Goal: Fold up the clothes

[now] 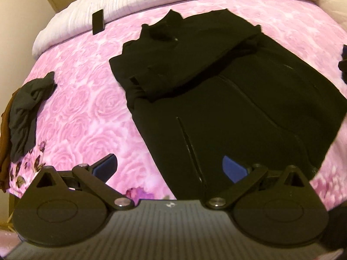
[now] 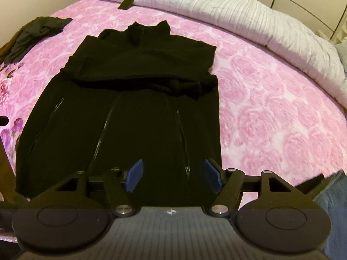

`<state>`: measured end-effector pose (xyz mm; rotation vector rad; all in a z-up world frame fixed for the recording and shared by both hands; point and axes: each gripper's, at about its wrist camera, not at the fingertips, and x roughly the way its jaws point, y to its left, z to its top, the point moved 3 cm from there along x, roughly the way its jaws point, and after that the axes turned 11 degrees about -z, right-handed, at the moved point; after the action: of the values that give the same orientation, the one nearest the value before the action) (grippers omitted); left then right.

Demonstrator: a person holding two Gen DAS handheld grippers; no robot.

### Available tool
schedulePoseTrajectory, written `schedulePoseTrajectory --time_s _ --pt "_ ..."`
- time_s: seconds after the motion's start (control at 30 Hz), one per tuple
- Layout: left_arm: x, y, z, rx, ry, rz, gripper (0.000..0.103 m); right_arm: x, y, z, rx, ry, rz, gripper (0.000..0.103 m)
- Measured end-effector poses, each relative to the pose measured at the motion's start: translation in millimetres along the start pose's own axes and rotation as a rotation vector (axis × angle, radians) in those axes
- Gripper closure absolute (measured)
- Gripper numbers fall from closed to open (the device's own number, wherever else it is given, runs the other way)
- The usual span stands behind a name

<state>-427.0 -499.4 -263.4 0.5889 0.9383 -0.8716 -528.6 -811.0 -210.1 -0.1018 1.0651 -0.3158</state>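
Black jacket [image 2: 121, 112] flat on pink bed [image 2: 271, 112], collar at 12 o'clock; left hand-held gripper [image 1: 170, 169] and right hand-held gripper [image 2: 172, 176] gape wide, both empty

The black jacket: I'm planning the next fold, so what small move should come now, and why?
Probably lower both open grippers, left gripper and right gripper, onto the near hem of the black jacket. Its sleeves already lie folded across the chest, both grippers hold nothing, and the hem lies just ahead of them on the pink bedspread.
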Motion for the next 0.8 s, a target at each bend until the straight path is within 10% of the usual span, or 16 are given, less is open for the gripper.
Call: schedulePoseTrajectory --time_s 0.33,0.8 --pt "2 17 3 -0.097 -0.045 -0.034 0.001 11 -7 29 -0.029 -0.081 -0.045 0.038" --pt "122 62 135 0.025 -0.067 0.027 0.001 167 -66 110 -0.112 -0.183 -0.143 0.038"
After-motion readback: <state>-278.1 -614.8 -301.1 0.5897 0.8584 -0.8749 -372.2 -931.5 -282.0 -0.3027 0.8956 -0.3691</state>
